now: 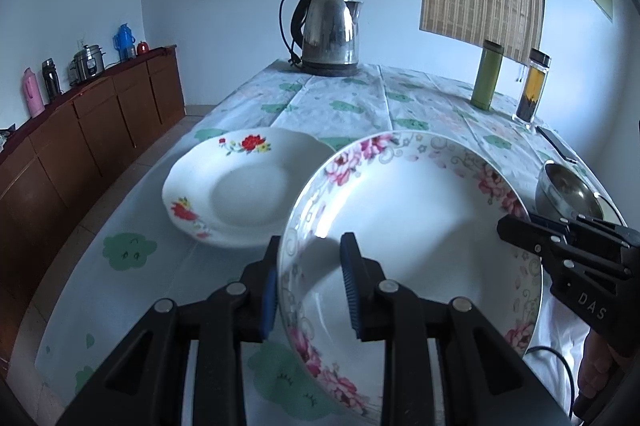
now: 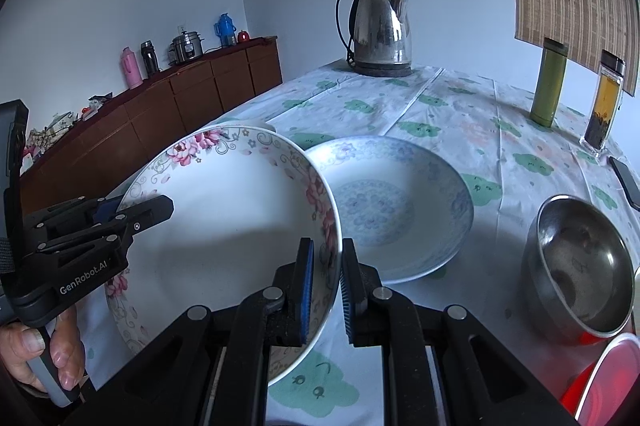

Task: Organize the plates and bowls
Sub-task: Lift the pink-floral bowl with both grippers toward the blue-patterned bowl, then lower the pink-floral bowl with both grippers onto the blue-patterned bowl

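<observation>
Pink-flowered plate is hanging tilted above the surface's near edge; you are clamping opposite rims with left hand-held gripper and right hand-held gripper. Uneven pulling risks slippage.

Kettle is set at far end of table, on its base. Green flask and tea bottle are stood side by side at right edge, phone laid nearer. Sideboard w/ thermoses is seen along left wall.
</observation>
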